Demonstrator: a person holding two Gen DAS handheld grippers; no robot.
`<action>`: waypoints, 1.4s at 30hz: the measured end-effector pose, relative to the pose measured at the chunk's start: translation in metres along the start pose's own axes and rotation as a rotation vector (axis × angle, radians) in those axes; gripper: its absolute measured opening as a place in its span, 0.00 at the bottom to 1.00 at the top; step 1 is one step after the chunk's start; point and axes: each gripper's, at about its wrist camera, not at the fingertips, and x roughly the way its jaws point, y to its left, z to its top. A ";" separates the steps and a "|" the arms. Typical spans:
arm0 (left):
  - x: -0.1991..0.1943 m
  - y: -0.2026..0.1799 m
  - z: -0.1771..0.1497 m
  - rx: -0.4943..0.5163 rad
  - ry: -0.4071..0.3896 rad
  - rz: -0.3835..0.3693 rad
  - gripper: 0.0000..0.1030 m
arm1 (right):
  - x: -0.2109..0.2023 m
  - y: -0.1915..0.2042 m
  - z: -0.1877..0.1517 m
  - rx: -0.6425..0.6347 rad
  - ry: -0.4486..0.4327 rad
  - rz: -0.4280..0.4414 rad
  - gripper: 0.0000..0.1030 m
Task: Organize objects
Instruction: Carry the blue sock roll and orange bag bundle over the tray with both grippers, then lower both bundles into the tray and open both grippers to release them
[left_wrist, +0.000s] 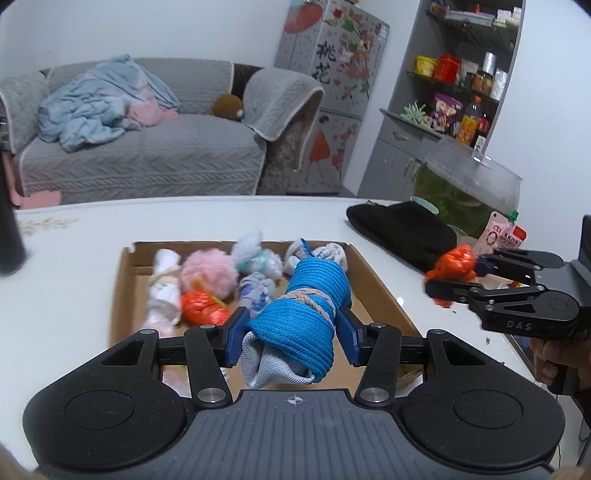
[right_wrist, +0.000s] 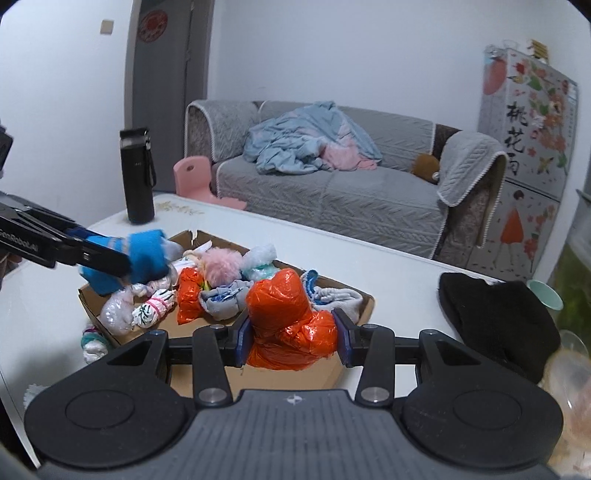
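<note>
The left claw (left_wrist: 291, 338) squeezes a blue sock roll (left_wrist: 306, 310); the right claw (right_wrist: 291, 339) squeezes an orange bag (right_wrist: 288, 321), which looks slippery and might drop.

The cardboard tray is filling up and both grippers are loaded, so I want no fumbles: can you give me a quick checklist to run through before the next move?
1. Left gripper clamped on the blue rolled bundle: ok.
2. Right gripper clamped on the orange plastic bundle: ok.
3. Both bundles lifted clear of the cardboard tray: ok.
4. Bare floor left in the tray, near its front edge: ok.
5. Rubber band holding the blue roll together: ok.
6. Where each bundle belongs: cannot tell.
</note>
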 end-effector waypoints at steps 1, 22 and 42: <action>0.007 -0.001 0.001 -0.001 0.010 -0.006 0.55 | 0.005 0.000 0.001 -0.007 0.006 0.004 0.39; 0.115 0.004 0.002 -0.028 0.148 0.056 0.55 | 0.086 -0.012 -0.009 -0.098 0.195 0.029 0.39; 0.144 -0.019 0.009 0.097 0.157 0.111 0.56 | 0.130 -0.009 -0.003 -0.243 0.342 0.018 0.42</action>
